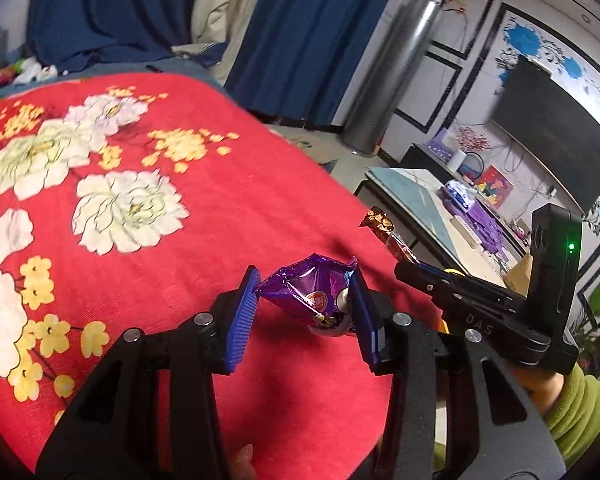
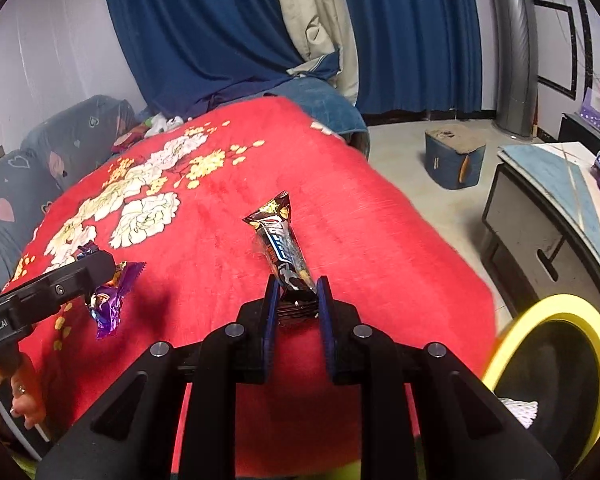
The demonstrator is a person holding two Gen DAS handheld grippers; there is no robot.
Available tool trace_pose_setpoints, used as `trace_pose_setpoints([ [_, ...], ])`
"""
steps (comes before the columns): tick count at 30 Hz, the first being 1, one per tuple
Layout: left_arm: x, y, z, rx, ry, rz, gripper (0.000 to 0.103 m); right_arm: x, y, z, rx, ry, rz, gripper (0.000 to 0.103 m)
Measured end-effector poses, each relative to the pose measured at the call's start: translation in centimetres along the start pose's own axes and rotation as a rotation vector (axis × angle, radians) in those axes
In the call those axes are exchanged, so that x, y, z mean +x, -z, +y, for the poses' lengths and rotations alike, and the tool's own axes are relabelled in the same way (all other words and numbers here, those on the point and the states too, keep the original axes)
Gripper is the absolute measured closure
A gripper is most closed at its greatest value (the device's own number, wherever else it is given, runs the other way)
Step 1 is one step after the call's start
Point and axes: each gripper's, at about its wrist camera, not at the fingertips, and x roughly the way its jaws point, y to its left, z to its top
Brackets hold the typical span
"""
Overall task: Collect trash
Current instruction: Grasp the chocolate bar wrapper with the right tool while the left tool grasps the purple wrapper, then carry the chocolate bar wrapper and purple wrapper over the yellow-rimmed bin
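So the left gripper has its blue ribbed fingers clamped on a crinkly purple foil candy wrapper, held just above the red fleece blanket with white and yellow flowers. The right gripper is pinching the near end of a long dark brown snack bar wrapper. A yellow-rimmed bin sits off the blanket's right edge, near that gripper.
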Motion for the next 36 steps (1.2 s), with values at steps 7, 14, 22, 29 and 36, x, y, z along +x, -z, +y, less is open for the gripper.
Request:
trace_pose_setpoints([
  [7,-1.0,-0.3,-2.7,0.064,0.033,-0.034,0.067,-3.5,0.2,-1.3,0.016,0.012,-0.050,0.085],
  [14,-1.2,-0.4,-5.3,0.116,0.071,-0.053,0.067,-7.1,0.9,-3.4,0.043,0.060,-0.099,0.085],
  [22,-0.6,-0.5,-9.0,0.184,0.126,-0.065,0.067,-10.8,2.9,-6.7,0.111,0.137,-0.119,0.085],
  [29,0.6,-0.2,-12.5,0.260,0.175,-0.049,0.067,-12.9,4.8,-9.6,0.189,0.199,-0.126,0.085],
  [36,1.8,0.2,-15.8,0.329,0.218,-0.031,0.067,-15.2,6.7,-12.6,0.265,0.261,-0.149,0.085],
])
